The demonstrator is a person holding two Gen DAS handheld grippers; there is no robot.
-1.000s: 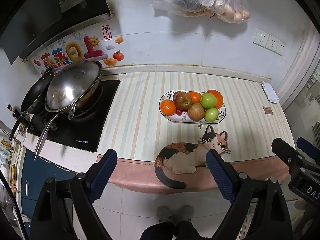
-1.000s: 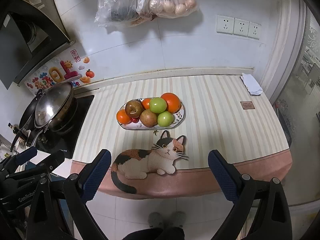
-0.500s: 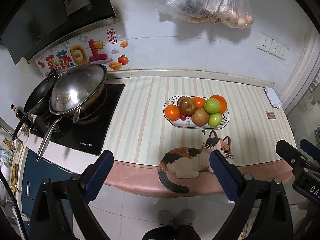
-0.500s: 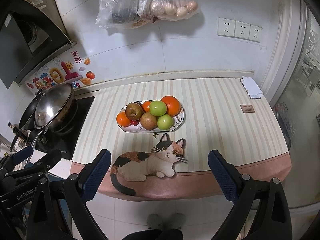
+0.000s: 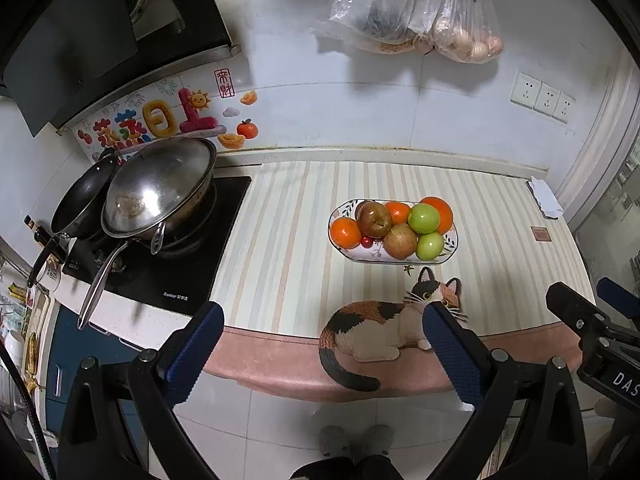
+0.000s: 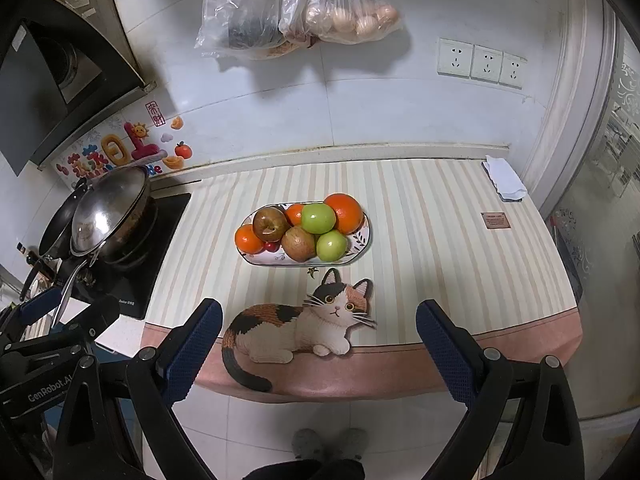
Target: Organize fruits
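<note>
An oval patterned plate (image 5: 372, 258) (image 6: 262, 261) stands mid-counter, piled with oranges (image 5: 346, 233), green apples (image 5: 423, 218) (image 6: 318, 218), brownish apples (image 5: 374, 219) and small red fruits (image 5: 366, 241). My left gripper (image 5: 320, 312) hangs in front of the counter's near edge, well short of the plate; its jaws are opening and nothing is between them. My right gripper (image 6: 318, 306) hovers beside it, also short of the plate, open and holding nothing. Each gripper shows at the edge of the other's view.
A cat-shaped mat (image 5: 384, 328) (image 6: 304, 328) lies at the counter's front edge below the plate. A stove with a lidded wok (image 5: 160, 188) and a black pan sits left. A folded cloth (image 6: 504, 178) lies at the far right. Plastic bags (image 6: 304, 8) hang on the wall.
The left gripper's jaws have spread a little wider. The right gripper and the fruit plate look unchanged.
</note>
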